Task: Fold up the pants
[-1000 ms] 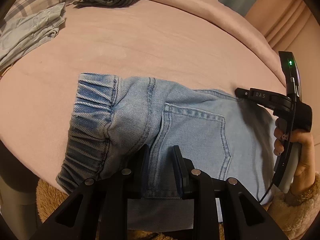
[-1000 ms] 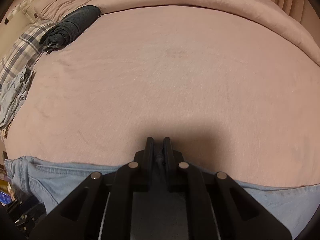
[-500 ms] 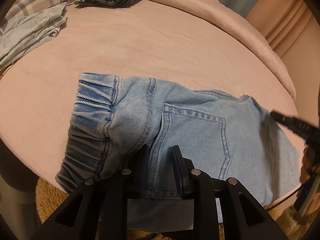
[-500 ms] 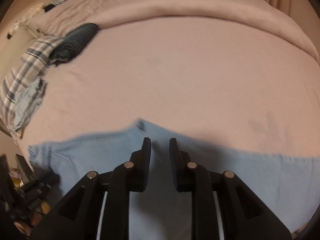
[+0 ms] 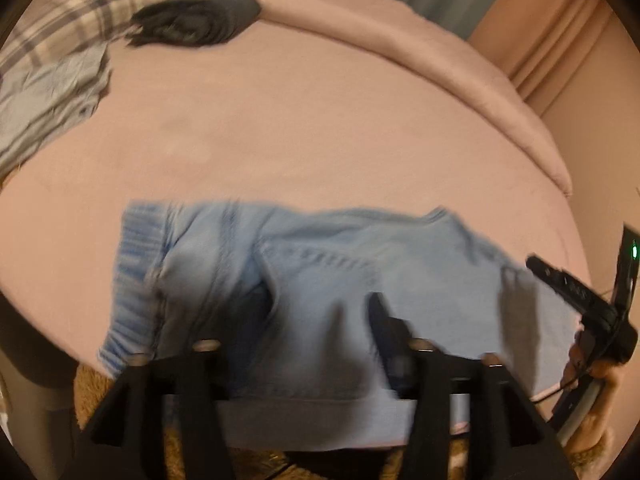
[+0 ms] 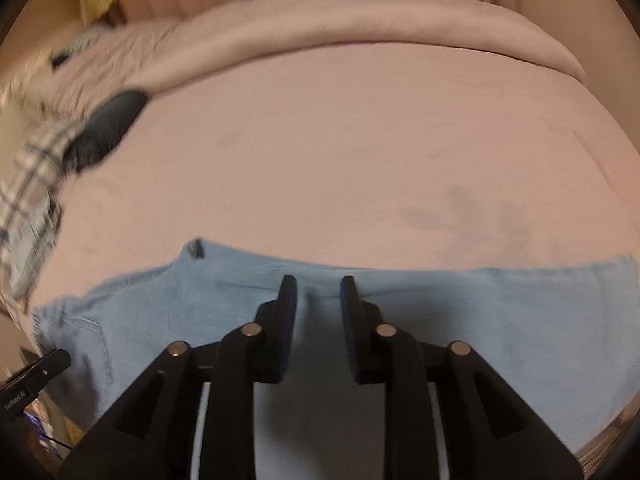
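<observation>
Left wrist view: the light blue denim pants [image 5: 320, 280] are laid folded at the pink bed's [image 5: 320, 120] near edge. Both left tongs [image 5: 298, 322] and right tongs [image 6: 319, 290] have just been opened, with nothing gripped; this fold seems released.

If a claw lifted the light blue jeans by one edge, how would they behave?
The light blue jeans would probably droop: they lie limp with soft creases. Layered denim likely makes them fairly heavy. The elastic waistband may bunch.
</observation>
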`<state>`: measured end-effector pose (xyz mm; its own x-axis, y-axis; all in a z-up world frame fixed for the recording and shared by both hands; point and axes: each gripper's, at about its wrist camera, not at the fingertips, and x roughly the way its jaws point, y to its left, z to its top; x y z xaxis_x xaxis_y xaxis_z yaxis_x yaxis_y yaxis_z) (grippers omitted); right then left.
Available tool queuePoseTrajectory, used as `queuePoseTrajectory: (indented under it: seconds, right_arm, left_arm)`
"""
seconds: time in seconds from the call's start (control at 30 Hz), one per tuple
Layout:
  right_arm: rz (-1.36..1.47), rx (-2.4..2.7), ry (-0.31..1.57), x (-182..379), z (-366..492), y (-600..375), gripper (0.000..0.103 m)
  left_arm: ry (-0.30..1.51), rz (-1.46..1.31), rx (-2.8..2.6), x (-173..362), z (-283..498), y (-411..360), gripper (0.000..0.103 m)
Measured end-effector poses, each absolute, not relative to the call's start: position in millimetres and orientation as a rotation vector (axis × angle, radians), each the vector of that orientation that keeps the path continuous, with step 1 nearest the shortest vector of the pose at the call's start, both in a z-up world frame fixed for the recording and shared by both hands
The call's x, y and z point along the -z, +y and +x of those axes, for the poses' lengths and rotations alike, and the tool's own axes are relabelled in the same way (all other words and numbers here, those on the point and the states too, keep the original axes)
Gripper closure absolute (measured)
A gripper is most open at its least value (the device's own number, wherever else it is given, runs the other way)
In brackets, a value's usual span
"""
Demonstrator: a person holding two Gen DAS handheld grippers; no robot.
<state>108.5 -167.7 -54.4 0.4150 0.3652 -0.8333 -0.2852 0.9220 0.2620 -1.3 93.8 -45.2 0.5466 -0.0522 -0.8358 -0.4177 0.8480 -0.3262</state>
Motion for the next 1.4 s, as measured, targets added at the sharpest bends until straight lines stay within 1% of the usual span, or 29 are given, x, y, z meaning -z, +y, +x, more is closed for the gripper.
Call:
queuePoseTrajectory:
  seconds: [0.03,0.1,0.17,0.23,0.3,0.43,0.47,0.5,0.53,0.6,0.63,0.8,1.07,1.13,1.17,1.2,1.23,1.27,1.3,1.33,1.4]
  right_arm:
    - [0.117,-0.392,1.06,50.7,107.2,-186.2,0.065]
    - [0.158,-0.332,1.035,42.8,103.7,-224.1,0.058]
    - [0.175,-0.26,1.011,35.7,96.4,-250.5,0.053]
    - [0.194,-0.176,0.996,32.2,92.2,-283.0,0.046]
    - [0.21,-0.091,0.992,33.5,86.5,-310.5,0.043]
    - [0.256,0.043,1.023,45.8,75.9,-356.4,0.041]
    - [0.266,0.059,1.026,48.2,73.1,-363.3,0.041]
    - [0.276,0.079,1.03,51.6,68.7,-373.1,0.04]
    - [0.284,0.103,1.035,55.2,64.1,-382.5,0.04]
    - [0.298,0.138,1.044,61.5,58.0,-397.3,0.04]
    - [0.304,0.156,1.053,65.0,55.8,-403.8,0.04]
    - [0.307,0.222,1.071,75.0,49.9,-421.9,0.04]
    - [0.341,0.258,1.079,84.2,33.2,-450.7,0.039]
    - [0.349,0.269,1.077,83.3,30.6,-453.5,0.037]
    - [0.354,0.276,1.074,83.3,29.2,-455.8,0.036]
    - [0.359,0.281,1.072,83.6,29.3,-458.6,0.036]
    - [0.363,0.282,1.07,84.3,30.2,-458.6,0.036]
    - [0.372,0.282,1.067,84.7,28.4,-461.5,0.036]
    - [0.383,0.282,1.066,85.0,27.7,-463.9,0.036]
    - [0.396,0.281,1.065,85.2,27.8,-466.5,0.036]
    - [0.431,0.277,1.06,86.4,26.6,-472.9,0.036]
  left_arm:
    - [0.957,-0.54,-0.196,38.4,4.4,91.0,0.044]
    - [0.944,-0.542,-0.142,29.6,17.2,85.0,0.044]
    - [0.938,-0.526,-0.099,24.3,34.6,74.0,0.044]
    - [0.946,-0.49,-0.069,23.5,55.4,59.8,0.044]
    - [0.968,-0.464,-0.028,28.8,80.9,44.2,0.044]
    - [1.029,-0.437,0.042,48.2,119.8,11.9,0.044]
    - [1.051,-0.426,0.058,54.5,129.5,3.3,0.045]
    - [1.063,-0.421,0.076,59.7,136.9,-2.4,0.053]
    - [1.087,-0.413,0.089,67.3,145.6,-12.0,0.064]
    - [1.127,-0.399,0.085,80.0,159.3,-21.6,0.075]
    - [1.139,-0.389,0.071,86.8,166.2,-24.0,0.078]
    - [1.159,-0.353,0.028,99.2,182.7,-34.6,0.078]
    - [1.151,-0.311,0.017,94.4,186.3,-44.9,0.078]
    - [1.155,-0.288,0.023,89.0,189.0,-50.0,0.078]
    - [1.153,-0.275,0.031,84.4,186.9,-53.8,0.078]
    - [1.146,-0.27,0.058,76.9,183.3,-60.0,0.075]
    - [1.136,-0.274,0.083,71.6,180.7,-64.0,0.065]
    - [1.118,-0.286,0.117,64.4,175.6,-69.6,0.057]
    - [1.093,-0.3,0.157,55.8,168.3,-77.4,0.042]
    - [1.077,-0.308,0.187,51.2,163.4,-82.6,0.036]
    - [1.065,-0.304,0.258,44.9,153.9,-100.6,0.036]
